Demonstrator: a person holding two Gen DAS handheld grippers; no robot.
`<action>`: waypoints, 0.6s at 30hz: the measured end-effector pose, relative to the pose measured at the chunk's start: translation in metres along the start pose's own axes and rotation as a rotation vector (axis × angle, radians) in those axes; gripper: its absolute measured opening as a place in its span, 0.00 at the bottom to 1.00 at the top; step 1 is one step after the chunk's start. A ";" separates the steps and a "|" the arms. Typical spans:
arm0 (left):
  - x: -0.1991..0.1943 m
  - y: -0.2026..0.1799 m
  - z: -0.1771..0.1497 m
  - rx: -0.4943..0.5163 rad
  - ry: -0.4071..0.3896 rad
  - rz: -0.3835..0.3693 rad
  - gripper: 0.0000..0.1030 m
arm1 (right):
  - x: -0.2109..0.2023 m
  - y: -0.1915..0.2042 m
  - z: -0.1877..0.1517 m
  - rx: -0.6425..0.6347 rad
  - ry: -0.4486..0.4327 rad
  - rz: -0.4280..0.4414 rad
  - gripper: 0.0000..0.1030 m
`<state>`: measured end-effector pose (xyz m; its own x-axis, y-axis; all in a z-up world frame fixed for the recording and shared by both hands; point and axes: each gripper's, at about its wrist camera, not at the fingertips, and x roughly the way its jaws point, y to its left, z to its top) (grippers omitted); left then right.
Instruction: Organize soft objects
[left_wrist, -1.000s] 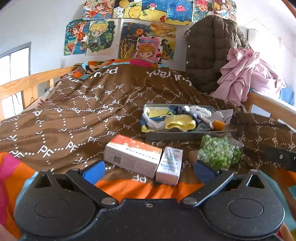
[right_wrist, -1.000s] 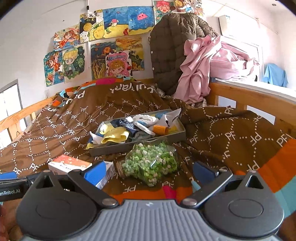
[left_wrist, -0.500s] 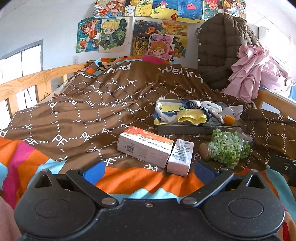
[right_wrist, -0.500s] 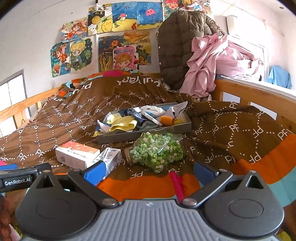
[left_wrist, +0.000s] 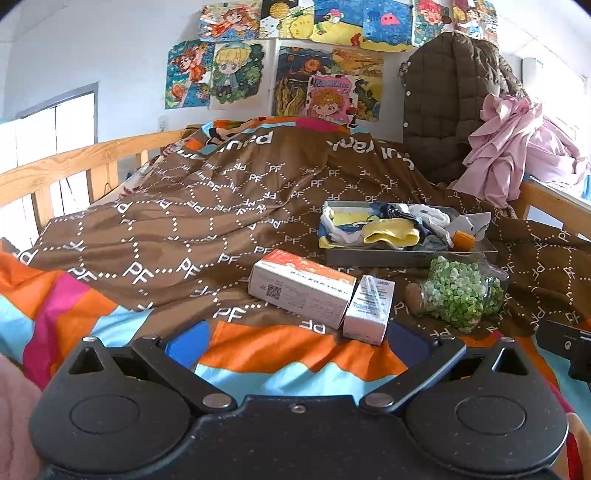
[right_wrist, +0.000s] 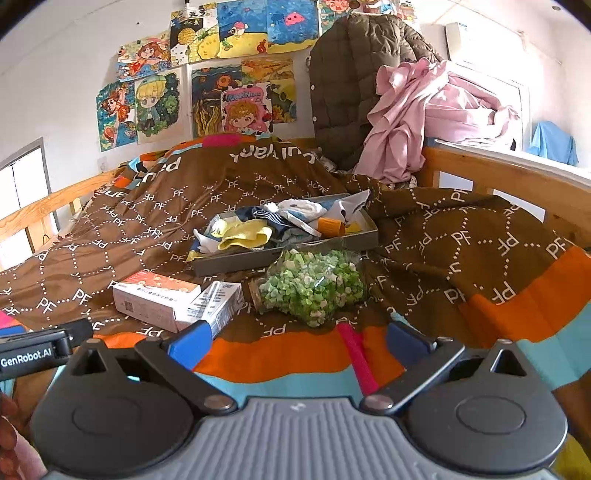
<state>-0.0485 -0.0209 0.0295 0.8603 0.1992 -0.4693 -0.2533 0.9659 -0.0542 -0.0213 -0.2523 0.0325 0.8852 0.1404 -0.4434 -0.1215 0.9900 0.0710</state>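
Both grippers hover low over the bed's brown "PF" quilt (left_wrist: 192, 229), each empty with its blue-padded fingers spread wide: the left gripper (left_wrist: 299, 341) at the bottom of its view, the right gripper (right_wrist: 295, 341) likewise. Right of centre in the left view, a shallow grey tray (left_wrist: 402, 256) holds a heap of socks (left_wrist: 391, 232) and an orange cap. Just in front of it lie an orange-and-white carton (left_wrist: 299, 288), a smaller white box (left_wrist: 369, 308) touching it, and a corked glass bottle of green bits (left_wrist: 461, 291).
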 end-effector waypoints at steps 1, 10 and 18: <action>-0.001 0.001 -0.001 -0.003 0.002 0.005 0.99 | -0.001 0.000 -0.001 0.000 -0.001 -0.002 1.00; -0.010 0.004 -0.006 -0.010 -0.015 0.027 0.99 | -0.006 0.001 -0.005 -0.010 -0.007 -0.008 1.00; -0.014 0.001 -0.010 0.019 -0.031 0.010 0.99 | -0.009 0.006 -0.007 -0.029 -0.025 0.011 1.00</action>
<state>-0.0653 -0.0247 0.0272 0.8712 0.2138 -0.4419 -0.2538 0.9667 -0.0328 -0.0334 -0.2475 0.0305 0.8947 0.1519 -0.4201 -0.1444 0.9883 0.0498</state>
